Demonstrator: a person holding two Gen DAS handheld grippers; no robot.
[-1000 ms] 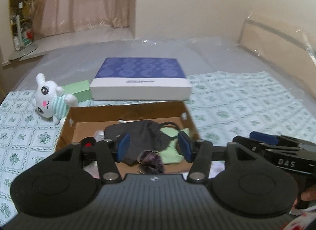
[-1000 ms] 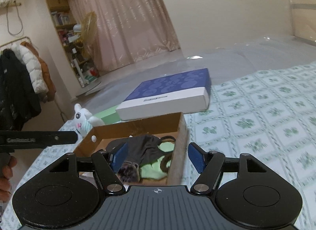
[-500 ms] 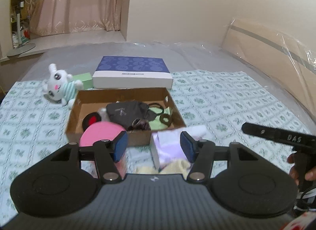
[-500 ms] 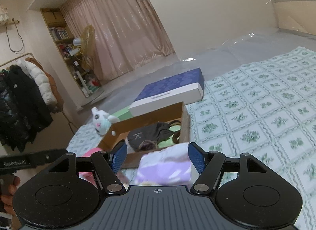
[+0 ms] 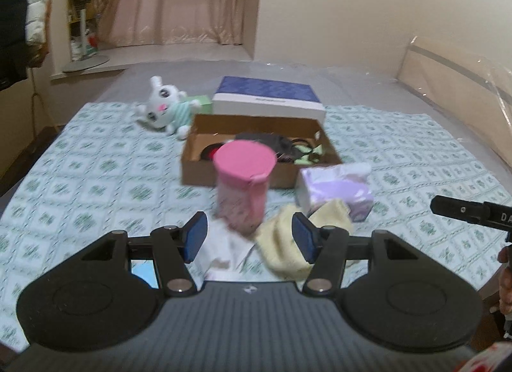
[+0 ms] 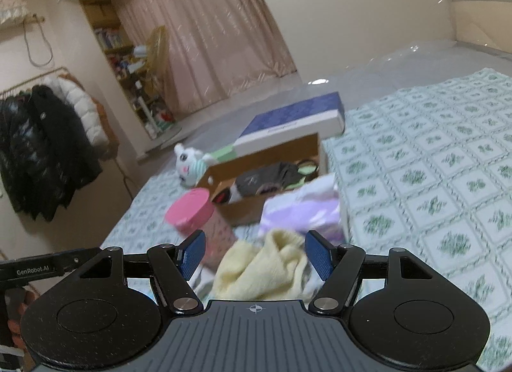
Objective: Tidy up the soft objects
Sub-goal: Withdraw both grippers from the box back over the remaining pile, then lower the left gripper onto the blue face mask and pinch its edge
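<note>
Both empty – left gripper point(image 5: 250, 238) agape; right gripper point(image 6: 255, 255) agape | yellow cloth point(image 6: 260, 269) below

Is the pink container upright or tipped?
Upright. The pink container stands on the bedspread with its pink lid on top, just in front of the cardboard box.

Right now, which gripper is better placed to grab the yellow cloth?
Probably right. The right gripper is open with the yellow cloth centred between its fingers. The left gripper is open too, but the cloth sits off toward its right finger.
</note>
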